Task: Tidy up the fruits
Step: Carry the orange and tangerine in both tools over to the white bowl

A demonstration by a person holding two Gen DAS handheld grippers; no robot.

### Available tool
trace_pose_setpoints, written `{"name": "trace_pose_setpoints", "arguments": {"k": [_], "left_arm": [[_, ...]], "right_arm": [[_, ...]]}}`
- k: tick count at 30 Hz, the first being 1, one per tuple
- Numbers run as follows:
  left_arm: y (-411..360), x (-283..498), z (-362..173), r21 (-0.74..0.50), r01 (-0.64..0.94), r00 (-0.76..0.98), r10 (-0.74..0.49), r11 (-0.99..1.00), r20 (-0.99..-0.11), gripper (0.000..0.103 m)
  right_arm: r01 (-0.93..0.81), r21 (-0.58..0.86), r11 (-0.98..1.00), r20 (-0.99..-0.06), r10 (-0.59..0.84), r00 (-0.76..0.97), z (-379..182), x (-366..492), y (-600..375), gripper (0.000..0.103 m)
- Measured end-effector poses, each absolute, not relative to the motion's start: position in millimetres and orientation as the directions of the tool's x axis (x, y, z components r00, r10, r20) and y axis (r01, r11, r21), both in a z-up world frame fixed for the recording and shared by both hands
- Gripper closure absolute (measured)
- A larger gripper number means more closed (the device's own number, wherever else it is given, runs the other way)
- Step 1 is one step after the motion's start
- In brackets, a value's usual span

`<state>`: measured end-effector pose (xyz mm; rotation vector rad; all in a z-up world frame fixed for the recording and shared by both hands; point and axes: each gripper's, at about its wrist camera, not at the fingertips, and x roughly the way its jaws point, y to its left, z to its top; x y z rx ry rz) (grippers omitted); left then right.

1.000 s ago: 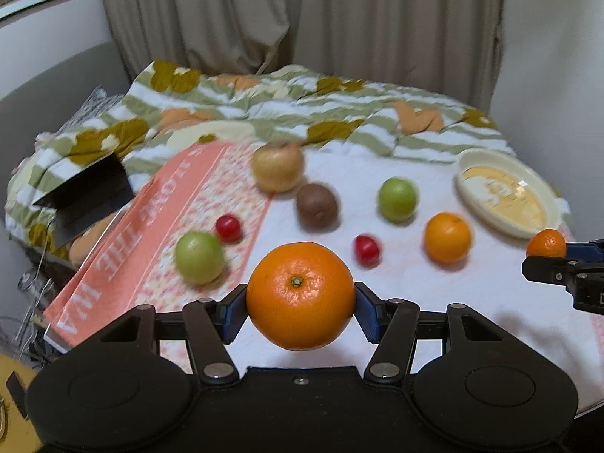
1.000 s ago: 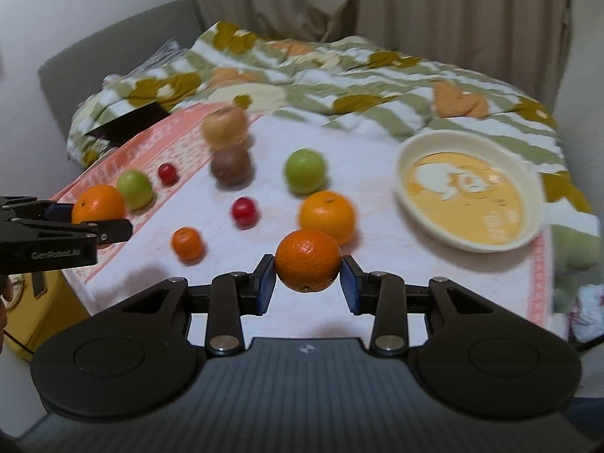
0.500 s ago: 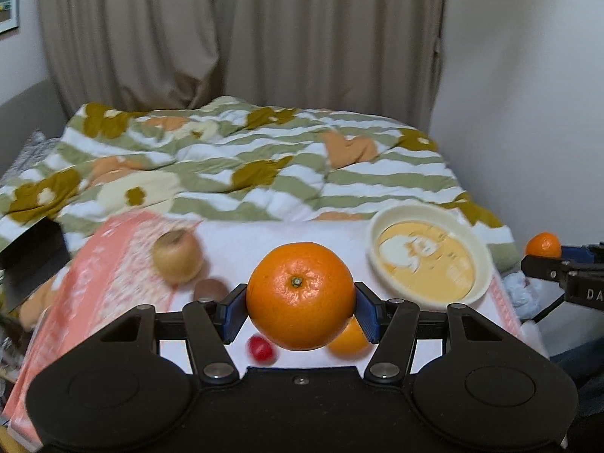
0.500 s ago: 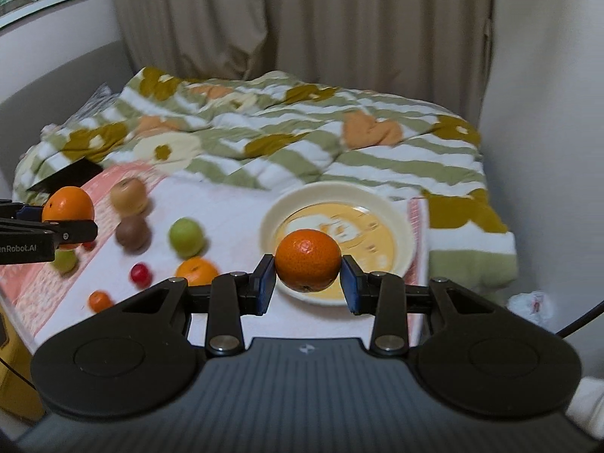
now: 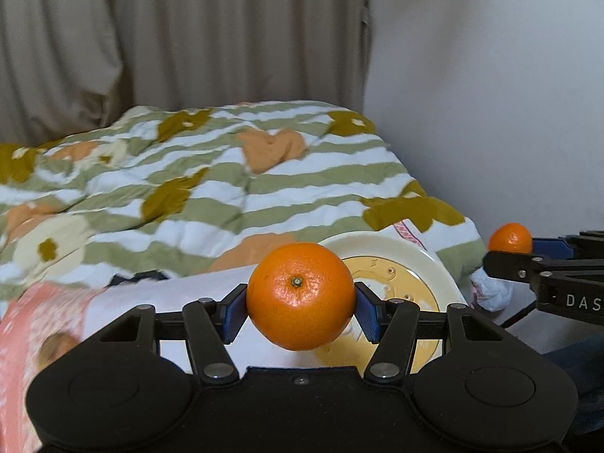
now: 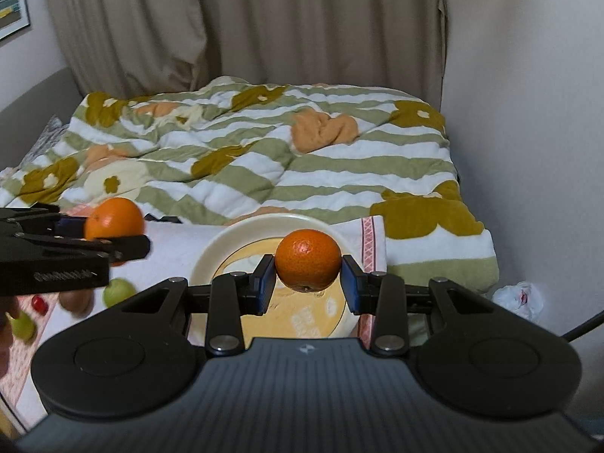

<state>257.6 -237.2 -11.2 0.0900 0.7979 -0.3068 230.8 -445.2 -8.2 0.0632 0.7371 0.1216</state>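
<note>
Two oranges are riding in my jaws at once. My left gripper (image 5: 301, 307) is clamping the large orange (image 5: 301, 295) between its blue pads, stem end facing the camera, and in that view it is hanging in front of the near edge of the cream plate (image 5: 381, 243). My right gripper (image 6: 307, 283) is squeezing the small orange (image 6: 307, 259), which is showing in front of the same plate (image 6: 211, 249) with its yellow middle. In the left view the right one is sticking in from the right edge with its small orange (image 5: 510, 238) off past the plate. The plate is sitting on a white cloth (image 6: 173, 238) at the foot of the striped green quilt (image 6: 264, 158). To the left, under my left gripper, a green fruit (image 6: 117, 290), a brown fruit (image 6: 77, 299) and a red one (image 6: 39, 304) are lying on the cloth, blurred.
</note>
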Motion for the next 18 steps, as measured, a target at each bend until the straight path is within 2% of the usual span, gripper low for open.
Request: {"name": "trace_pose_setpoints", "arguments": {"k": [18], "left_arm": [[-307,341,-87,0.036,0.520,0.547,-0.300,0.854,-0.782,0.040]], "right_arm": [[0.013,0.125,0.992,-0.751,0.086,0.654,-62,301,-466,0.051]]}}
